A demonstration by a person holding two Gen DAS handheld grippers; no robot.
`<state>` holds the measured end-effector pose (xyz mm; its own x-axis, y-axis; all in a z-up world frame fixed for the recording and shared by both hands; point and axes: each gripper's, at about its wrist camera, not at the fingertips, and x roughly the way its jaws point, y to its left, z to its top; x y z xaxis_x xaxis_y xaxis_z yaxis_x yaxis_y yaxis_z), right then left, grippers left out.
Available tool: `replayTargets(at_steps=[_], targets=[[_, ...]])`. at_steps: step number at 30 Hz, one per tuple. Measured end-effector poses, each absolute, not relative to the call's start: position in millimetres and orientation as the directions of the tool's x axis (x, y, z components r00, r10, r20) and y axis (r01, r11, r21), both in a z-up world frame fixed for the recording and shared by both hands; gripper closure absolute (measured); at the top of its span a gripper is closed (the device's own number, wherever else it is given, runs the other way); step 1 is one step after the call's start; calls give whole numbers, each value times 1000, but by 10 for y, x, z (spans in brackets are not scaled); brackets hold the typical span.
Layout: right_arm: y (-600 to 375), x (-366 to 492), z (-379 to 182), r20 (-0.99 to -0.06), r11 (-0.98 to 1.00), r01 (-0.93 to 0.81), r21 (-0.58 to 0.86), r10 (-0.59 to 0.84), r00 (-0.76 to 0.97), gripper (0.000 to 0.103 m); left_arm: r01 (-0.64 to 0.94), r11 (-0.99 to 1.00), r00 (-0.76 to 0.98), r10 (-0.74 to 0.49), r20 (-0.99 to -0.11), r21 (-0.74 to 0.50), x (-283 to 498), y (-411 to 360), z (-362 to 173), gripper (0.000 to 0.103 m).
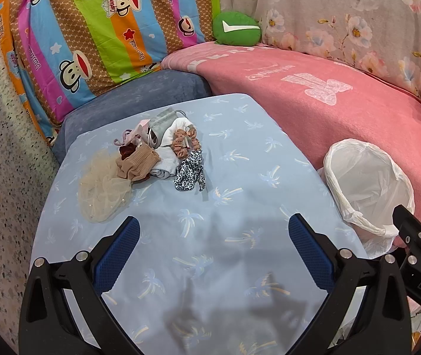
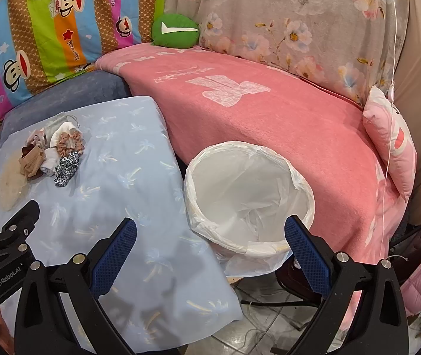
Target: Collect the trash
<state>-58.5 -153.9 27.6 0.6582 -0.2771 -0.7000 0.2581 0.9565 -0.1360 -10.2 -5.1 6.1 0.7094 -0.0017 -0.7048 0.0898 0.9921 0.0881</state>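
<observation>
A heap of small cloth scraps (image 1: 154, 151) lies on the light blue palm-print sheet (image 1: 240, 177): scrunchies, a tan stocking, a beige net piece, a leopard-print scrunchie (image 1: 189, 174). In the right wrist view the same heap (image 2: 50, 153) sits far left. A bin lined with a white bag (image 2: 249, 195) stands right of the sheet, also seen in the left wrist view (image 1: 367, 189). My left gripper (image 1: 213, 233) is open above bare sheet, short of the heap. My right gripper (image 2: 210, 236) is open near the bin's front rim. Both hold nothing.
A pink blanket (image 2: 269, 112) covers the sofa seat behind the bin. Striped cartoon bedding (image 1: 92, 29), a floral cover (image 2: 299, 23), a green cushion (image 1: 237, 28) and a pink pillow (image 2: 390, 139) line the back. Tiled floor with cables (image 2: 269, 319) lies below the bin.
</observation>
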Motion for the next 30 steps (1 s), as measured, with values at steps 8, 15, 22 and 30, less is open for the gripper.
replayTargets(at_steps=[8, 15, 22, 30], targets=[[-1557, -594, 269, -699, 956, 260, -136, -279, 658, 6, 90, 992, 709, -2, -705, 89, -97, -47, 63, 7], [-1569, -597, 275, -698, 956, 260, -136, -279, 660, 6, 90, 992, 711, -1, -703, 89, -81, -54, 54, 7], [-1581, -588, 295, -695, 956, 261, -133, -278, 664, 6, 90, 992, 712, -4, -702, 86, -76, -53, 57, 7], [-1531, -552, 328, -690, 954, 267, -135, -284, 665, 6, 89, 993, 712, -7, -702, 81, -59, -29, 68, 7]])
